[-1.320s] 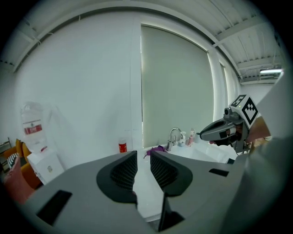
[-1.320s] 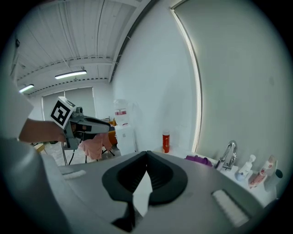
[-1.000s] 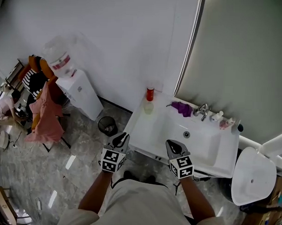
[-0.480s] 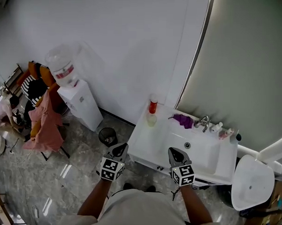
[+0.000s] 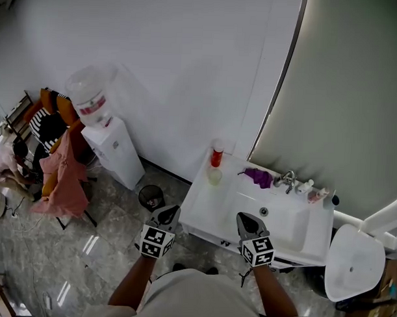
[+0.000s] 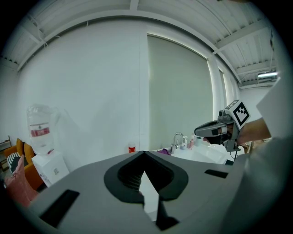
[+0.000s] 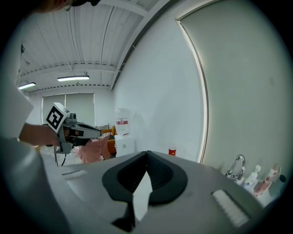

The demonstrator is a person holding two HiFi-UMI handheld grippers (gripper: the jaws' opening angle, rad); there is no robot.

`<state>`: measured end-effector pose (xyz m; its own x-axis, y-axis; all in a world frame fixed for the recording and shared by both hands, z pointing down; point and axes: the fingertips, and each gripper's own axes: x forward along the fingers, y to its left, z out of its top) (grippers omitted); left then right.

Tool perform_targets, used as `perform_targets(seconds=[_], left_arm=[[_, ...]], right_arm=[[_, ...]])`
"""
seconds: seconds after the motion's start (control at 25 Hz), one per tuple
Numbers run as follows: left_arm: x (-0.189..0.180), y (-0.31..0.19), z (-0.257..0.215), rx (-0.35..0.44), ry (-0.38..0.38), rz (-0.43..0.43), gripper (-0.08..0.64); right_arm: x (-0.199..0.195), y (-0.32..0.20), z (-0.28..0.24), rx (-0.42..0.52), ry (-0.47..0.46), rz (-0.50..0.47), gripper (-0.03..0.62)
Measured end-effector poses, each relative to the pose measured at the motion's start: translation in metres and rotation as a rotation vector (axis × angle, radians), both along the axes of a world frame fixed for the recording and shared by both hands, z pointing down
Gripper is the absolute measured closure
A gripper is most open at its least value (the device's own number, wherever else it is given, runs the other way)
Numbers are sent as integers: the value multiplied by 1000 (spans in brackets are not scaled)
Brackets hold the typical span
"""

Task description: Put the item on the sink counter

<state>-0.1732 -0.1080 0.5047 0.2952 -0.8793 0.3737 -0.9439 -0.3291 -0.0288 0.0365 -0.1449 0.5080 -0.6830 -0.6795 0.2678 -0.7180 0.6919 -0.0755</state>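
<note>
A white sink [image 5: 203,207] stands in front of me against the wall. On its back left corner are a red bottle [image 5: 216,153] and a pale cup [image 5: 214,175]. A purple cloth [image 5: 257,177] lies by the faucet [image 5: 287,180], with small bottles [image 5: 312,190] to the right. My left gripper [image 5: 169,212] hangs just off the sink's left front corner, shut and holding nothing. My right gripper [image 5: 246,219] is over the sink's front rim, also shut and holding nothing. In the left gripper view the jaws [image 6: 144,153] meet, with the red bottle [image 6: 132,148] far beyond them.
A water dispenser [image 5: 102,128] stands against the wall at left, with a black waste bin [image 5: 150,196] between it and the sink. A chair draped in pink cloth [image 5: 58,176] is at far left. A white round fixture [image 5: 354,261] sits right of the sink.
The head view has pulled back a little, so the sink and its items sit lower in the picture. Both grippers keep their places before me.
</note>
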Motion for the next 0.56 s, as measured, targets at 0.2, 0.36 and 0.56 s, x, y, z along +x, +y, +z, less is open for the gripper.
perform_targets(seconds=[0.2, 0.36, 0.56], left_arm=[[-2, -3, -5, 10, 0, 6, 552], [-2, -3, -7, 12, 2, 8, 552], [1, 0, -7, 10, 5, 10, 552]], right_arm=[[-4, -1, -4, 4, 0, -7, 583], [-4, -1, -6, 8, -2, -8, 581], [-2, 2, -8, 8, -2, -9, 583]])
